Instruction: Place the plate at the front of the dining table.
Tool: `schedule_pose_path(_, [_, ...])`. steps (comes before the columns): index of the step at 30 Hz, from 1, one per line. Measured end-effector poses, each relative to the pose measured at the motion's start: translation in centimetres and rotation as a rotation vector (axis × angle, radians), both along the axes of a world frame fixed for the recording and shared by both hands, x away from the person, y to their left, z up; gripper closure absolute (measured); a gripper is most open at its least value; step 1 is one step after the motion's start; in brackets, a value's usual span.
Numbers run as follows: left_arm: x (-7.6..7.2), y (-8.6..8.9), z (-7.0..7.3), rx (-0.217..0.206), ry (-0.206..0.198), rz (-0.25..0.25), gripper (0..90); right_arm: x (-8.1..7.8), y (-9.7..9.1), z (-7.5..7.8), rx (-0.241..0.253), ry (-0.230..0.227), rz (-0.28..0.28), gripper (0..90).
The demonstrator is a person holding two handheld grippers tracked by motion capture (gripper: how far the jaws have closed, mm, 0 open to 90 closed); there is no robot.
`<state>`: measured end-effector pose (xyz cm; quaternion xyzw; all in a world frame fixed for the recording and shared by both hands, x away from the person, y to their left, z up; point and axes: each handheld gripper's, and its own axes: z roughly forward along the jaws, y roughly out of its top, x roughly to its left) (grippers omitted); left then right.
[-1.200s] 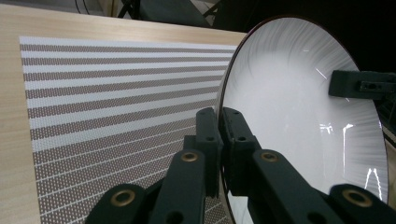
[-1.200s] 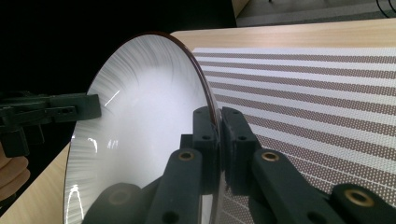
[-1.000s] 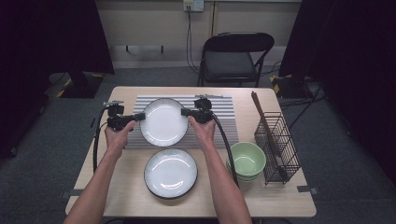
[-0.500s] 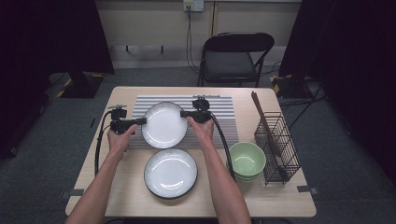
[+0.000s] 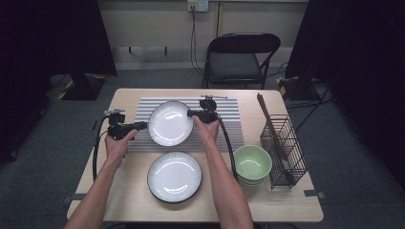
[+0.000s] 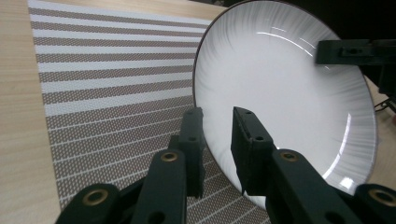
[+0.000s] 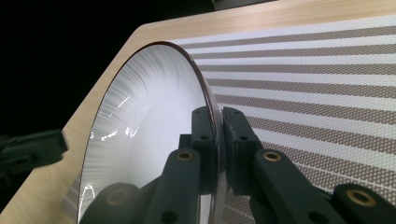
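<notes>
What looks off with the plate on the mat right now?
Only one side of the upper plate is gripped. The right tongs clamp its rim, while the left tongs have just been opening and straddle the opposite rim with a gap. Nothing looks spilled or broken; the lower plate lies flat.

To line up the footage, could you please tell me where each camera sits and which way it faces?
High view: above the person's side, looking forward and down on the table; both forearms, left gripper and right gripper show.
Left gripper view: on that gripper, looking along its parted jaws astride the plate rim.
Right gripper view: on that gripper, jaws clamped on the rim.
All share the plate and striped mat.
</notes>
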<state>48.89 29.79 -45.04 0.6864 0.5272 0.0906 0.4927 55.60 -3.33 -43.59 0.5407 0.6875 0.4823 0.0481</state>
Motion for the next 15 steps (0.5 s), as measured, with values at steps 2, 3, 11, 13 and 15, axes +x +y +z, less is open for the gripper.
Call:
schedule_pose_path(2, [-0.5,0.3,0.0,0.026,0.007,-0.006,74.2,0.3,-0.1,-0.1,0.013,0.005,-0.019,84.2])
schedule_pose_path(3, [-0.5,0.3,0.0,0.026,0.007,-0.006,74.1,0.5,-0.1,-0.1,0.013,0.006,-0.029,84.3])
schedule_pose_path(11, [-3.6,0.6,0.2,0.062,-0.037,-0.027,72.7,2.1,0.0,-1.0,0.021,0.030,-0.103,83.9])
schedule_pose_path(13, [-4.2,0.6,0.1,0.076,-0.039,-0.026,71.6,2.4,0.0,-1.1,0.022,0.033,-0.117,83.9])
schedule_pose_path(15, [-4.4,0.7,0.0,0.074,-0.038,-0.030,71.4,2.5,-0.1,-1.2,0.026,0.036,-0.127,83.9])
